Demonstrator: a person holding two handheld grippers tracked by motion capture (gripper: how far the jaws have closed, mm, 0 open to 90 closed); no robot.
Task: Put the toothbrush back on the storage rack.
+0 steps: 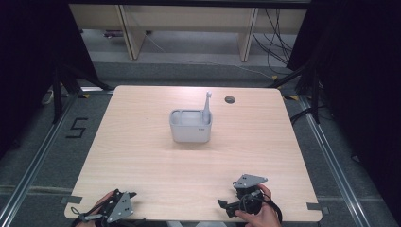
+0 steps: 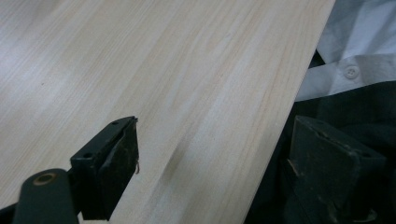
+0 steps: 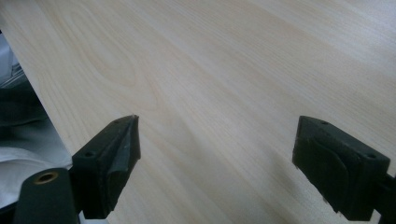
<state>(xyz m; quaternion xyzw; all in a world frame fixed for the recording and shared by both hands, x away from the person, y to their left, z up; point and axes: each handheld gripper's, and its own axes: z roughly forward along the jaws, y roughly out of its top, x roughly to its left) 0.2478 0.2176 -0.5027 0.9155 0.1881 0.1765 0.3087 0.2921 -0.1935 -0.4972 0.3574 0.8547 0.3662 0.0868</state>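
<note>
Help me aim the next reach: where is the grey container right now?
In the high view, the grey container sits at the middle of the table, just left of the round hole, a grey utensil upright in its right corner.

**Open gripper hanging over bare wooden tabletop**

The right gripper (image 3: 215, 154) is pointing down at a pale wooden table (image 3: 224, 60), its two black jaws rising from the bottom corners of the frame and standing wide apart with nothing between them. Light grain lines are running diagonally across the wood. The table edge is slanting down the left side of the frame. Beyond that edge, at the far left, white cloth (image 3: 18, 161) and dark fabric (image 3: 16, 105) are showing, both blurred.
</note>
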